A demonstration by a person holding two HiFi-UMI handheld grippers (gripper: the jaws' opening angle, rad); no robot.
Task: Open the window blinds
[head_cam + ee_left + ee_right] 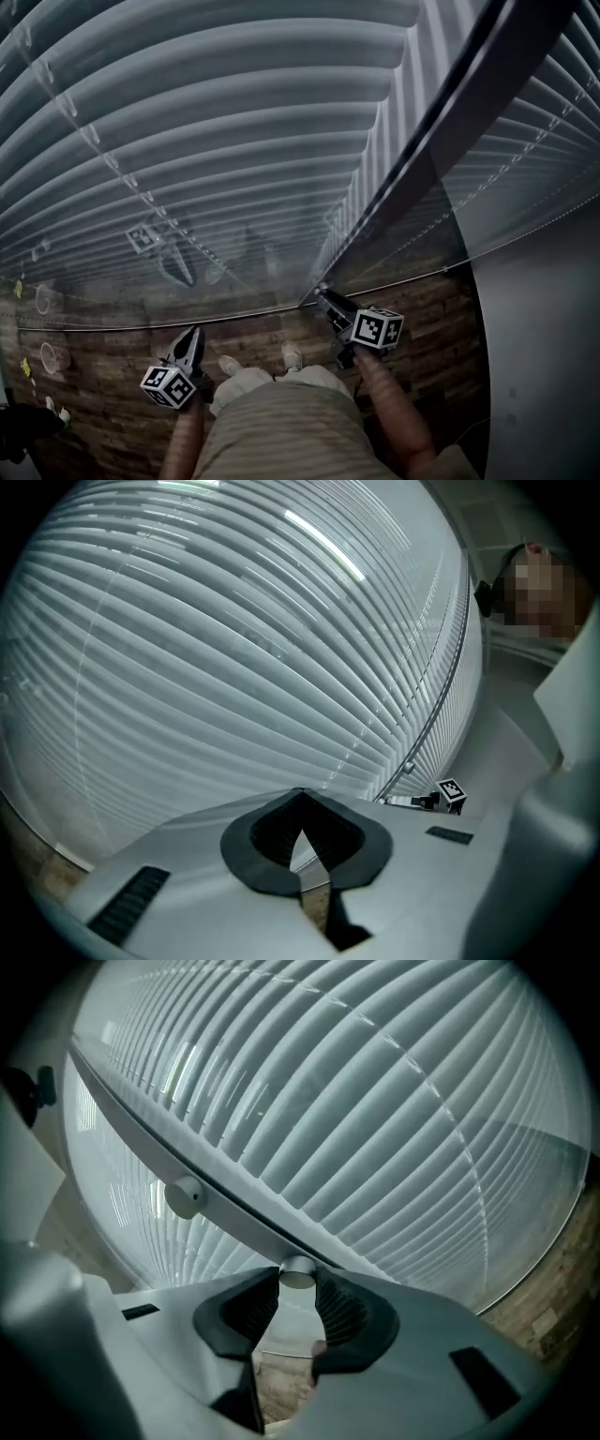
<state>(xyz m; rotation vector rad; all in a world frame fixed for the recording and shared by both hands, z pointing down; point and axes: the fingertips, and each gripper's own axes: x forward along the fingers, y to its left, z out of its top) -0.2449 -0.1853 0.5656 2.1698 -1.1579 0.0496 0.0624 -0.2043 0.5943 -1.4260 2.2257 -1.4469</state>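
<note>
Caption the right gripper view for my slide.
The right gripper pinches the blind wand's round tip between its fingers, with slatted window blinds filling the view.

- The head view looked from above, steeply down along the blinds (234, 141) to the floor (103, 375), with the left gripper (192, 333) and right gripper (323, 294) near its lower edge.
- The left gripper view sat near the blinds and faced them. The right gripper showed small at its far right.
- The right gripper view sat right at the wand (298, 1274), which ran off to its upper left across the blinds.
- All three views shared the blinds and the wand.
</note>
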